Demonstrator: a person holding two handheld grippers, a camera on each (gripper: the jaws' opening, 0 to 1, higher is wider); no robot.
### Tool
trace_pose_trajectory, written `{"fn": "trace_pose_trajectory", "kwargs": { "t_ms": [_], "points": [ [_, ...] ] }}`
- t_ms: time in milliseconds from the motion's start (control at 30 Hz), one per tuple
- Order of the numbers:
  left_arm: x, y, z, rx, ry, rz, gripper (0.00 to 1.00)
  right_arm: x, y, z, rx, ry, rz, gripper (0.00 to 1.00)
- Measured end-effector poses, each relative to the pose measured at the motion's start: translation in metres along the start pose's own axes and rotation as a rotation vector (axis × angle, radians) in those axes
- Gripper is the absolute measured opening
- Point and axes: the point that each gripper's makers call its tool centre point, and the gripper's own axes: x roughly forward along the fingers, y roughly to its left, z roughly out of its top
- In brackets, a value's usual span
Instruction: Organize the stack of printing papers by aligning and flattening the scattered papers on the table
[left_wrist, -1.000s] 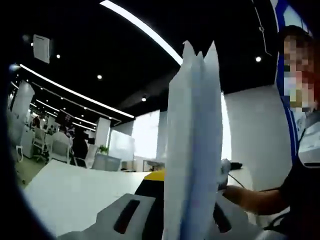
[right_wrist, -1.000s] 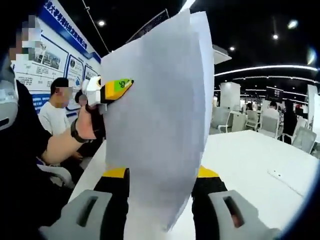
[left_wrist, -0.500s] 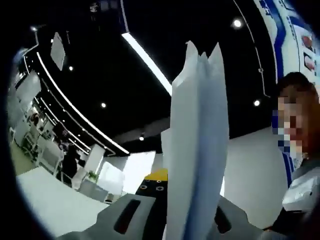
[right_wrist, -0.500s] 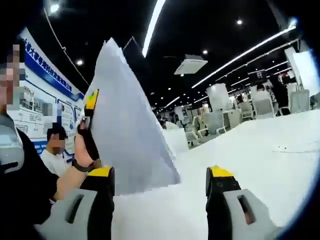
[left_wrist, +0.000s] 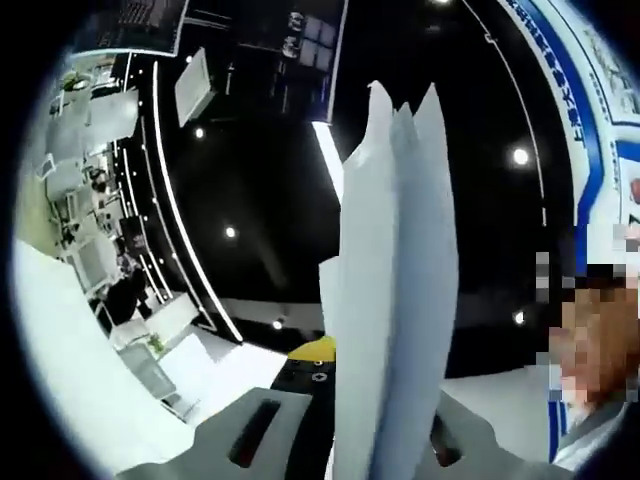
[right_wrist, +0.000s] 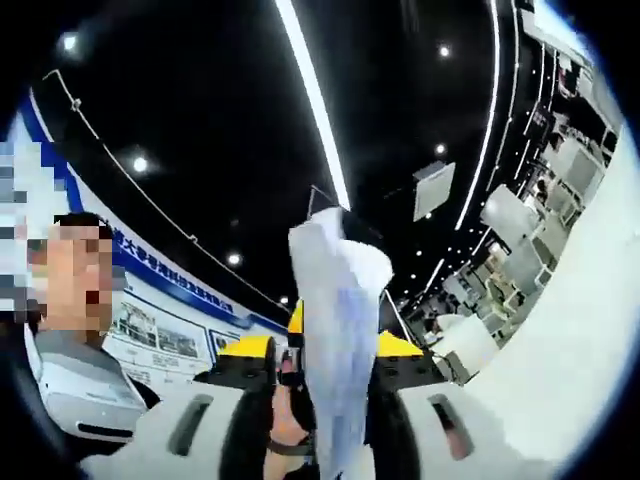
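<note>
papers (left_wrist: 392, 300) stand edge-on in the left gripper view, a thin sheaf rising from between the jaws of the left gripper (left_wrist: 385, 440), top corners fanned into three points. jaws pressed on the sheaf, pinching it at its lower end. grey jaw bodies with dark slots sit low in the view, a yellow tip just left of the sheaf.

in the right gripper view the same papers (right_wrist: 340, 340) hang upright between the jaws of the right gripper (right_wrist: 330, 395), seen nearly edge-on, top edge curled and rumpled. grey bodies, yellow-capped tips either side of the sheaf and close against it; whether they actually grip it, cannot tell. a hand (right_wrist: 290, 425) shows low between the jaws, just left of the sheaf.

papers are off the table (right_wrist: 580, 340), held up in the air; white tabletop sweeps along the right side of the right gripper view and the lower left of the left gripper view.

farther off: a person in a pale top at the left of the right gripper view, a wall with blue banding and posters (right_wrist: 170, 315) behind. beyond, dark ceiling (right_wrist: 220, 110) with long light strips and spot lamps, white chairs (right_wrist: 520, 240) ranged at distant desks.
</note>
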Motion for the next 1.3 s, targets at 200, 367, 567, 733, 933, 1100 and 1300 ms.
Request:
{"fn": "trace_pose_trajectory", "kwargs": {
  "t_ms": [200, 367, 567, 733, 933, 1100, 1300],
  "points": [
    [-0.007, 0.012, -0.002, 0.001, -0.028, 0.052, 0.06, -0.001, -0.003, -0.002, -0.104, 0.037, -0.063, 0.0],
    [-0.011, 0.017, -0.02, 0.064, 0.075, 0.071, 0.06, -0.016, -0.014, 0.011, -0.136, 0.072, -0.142, 0.0],
    [-0.023, 0.016, -0.045, 0.098, 0.238, 0.027, 0.11, -0.049, -0.026, 0.035, -0.119, 0.104, -0.231, 0.0],
    [-0.036, 0.018, -0.051, 0.122, 0.387, -0.011, 0.13, -0.076, -0.028, 0.046, -0.167, 0.18, -0.296, 0.0],
    [-0.054, 0.021, -0.082, 0.192, 0.614, -0.03, 0.11, -0.087, -0.024, 0.036, -0.287, 0.289, -0.359, 0.0],
    [-0.072, 0.047, -0.1, 0.32, 0.728, 0.018, 0.08, -0.094, -0.025, 0.032, -0.404, 0.335, -0.381, 0.0],
    [-0.09, 0.078, -0.116, 0.568, 0.817, 0.042, 0.08, -0.1, -0.025, 0.021, -0.52, 0.376, -0.383, 0.0]
  ]
}}
